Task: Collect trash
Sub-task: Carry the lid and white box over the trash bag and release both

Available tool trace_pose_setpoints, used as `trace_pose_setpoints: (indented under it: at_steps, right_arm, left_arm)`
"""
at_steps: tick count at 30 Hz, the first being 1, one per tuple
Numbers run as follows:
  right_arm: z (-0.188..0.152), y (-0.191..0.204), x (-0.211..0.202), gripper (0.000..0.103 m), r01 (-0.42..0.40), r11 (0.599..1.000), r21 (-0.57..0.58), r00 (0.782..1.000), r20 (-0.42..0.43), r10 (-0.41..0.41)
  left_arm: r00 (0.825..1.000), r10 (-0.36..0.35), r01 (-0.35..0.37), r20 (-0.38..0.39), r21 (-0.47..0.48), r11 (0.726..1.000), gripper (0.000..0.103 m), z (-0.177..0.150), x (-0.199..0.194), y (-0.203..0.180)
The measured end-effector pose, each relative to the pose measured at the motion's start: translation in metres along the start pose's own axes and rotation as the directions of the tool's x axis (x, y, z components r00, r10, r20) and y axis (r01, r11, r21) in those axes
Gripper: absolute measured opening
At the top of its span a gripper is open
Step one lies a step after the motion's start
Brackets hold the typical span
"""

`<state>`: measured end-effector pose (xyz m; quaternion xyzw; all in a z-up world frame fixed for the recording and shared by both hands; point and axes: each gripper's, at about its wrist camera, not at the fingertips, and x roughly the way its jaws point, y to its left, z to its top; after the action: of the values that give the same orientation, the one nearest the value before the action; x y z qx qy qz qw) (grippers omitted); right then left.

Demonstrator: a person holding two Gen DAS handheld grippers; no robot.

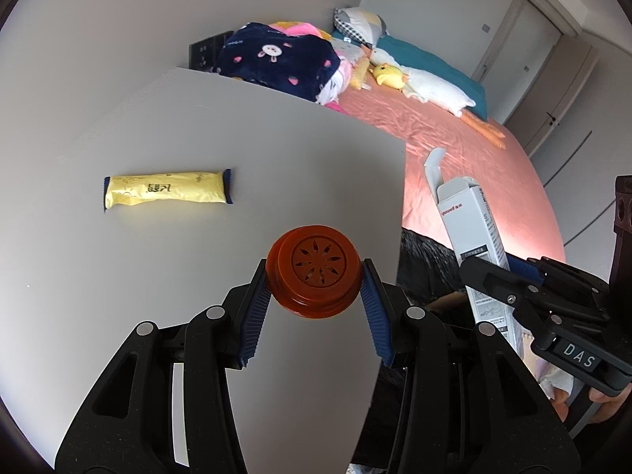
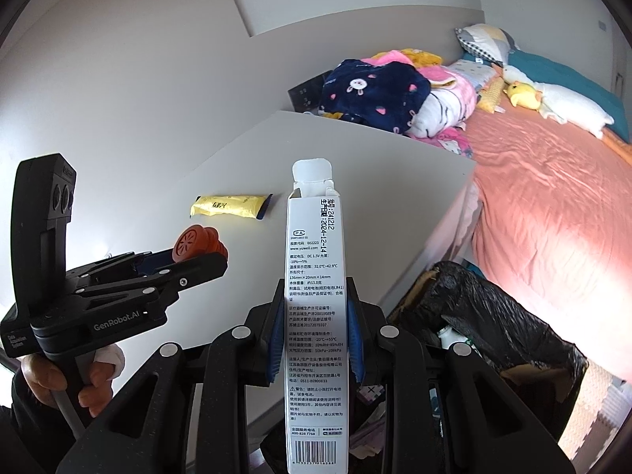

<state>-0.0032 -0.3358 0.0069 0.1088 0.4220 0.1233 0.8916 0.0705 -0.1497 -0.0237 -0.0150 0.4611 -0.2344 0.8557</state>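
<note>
My left gripper (image 1: 315,276) is shut on a round reddish-brown vented cap (image 1: 314,276), held above the white table (image 1: 197,260); the same cap (image 2: 197,243) shows in the right wrist view between the left gripper (image 2: 205,254) fingers. My right gripper (image 2: 316,296) is shut on a tall white carton (image 2: 314,316) with its top flap open; that carton (image 1: 474,221) rises at the right in the left wrist view, held by the right gripper (image 1: 489,276). A yellow snack wrapper (image 1: 168,191) (image 2: 231,206) lies flat on the table.
A bin lined with a black bag (image 2: 493,316) stands below the table's right edge, with trash inside. A bed with a pink sheet (image 2: 553,205), clothes and plush toys lies beyond. A person's hand (image 2: 67,379) grips the left gripper's handle.
</note>
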Motion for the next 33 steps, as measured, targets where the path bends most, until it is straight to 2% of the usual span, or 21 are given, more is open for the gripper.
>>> trace_pose_setpoints:
  at_steps: [33]
  right_arm:
    - [-0.028, -0.053, -0.053, 0.028, 0.072, 0.992, 0.101, 0.996, 0.042, -0.077]
  left_arm:
    - [0.996, -0.071, 0.076, -0.049, 0.115, 0.99, 0.045, -0.001, 0.018, -0.077]
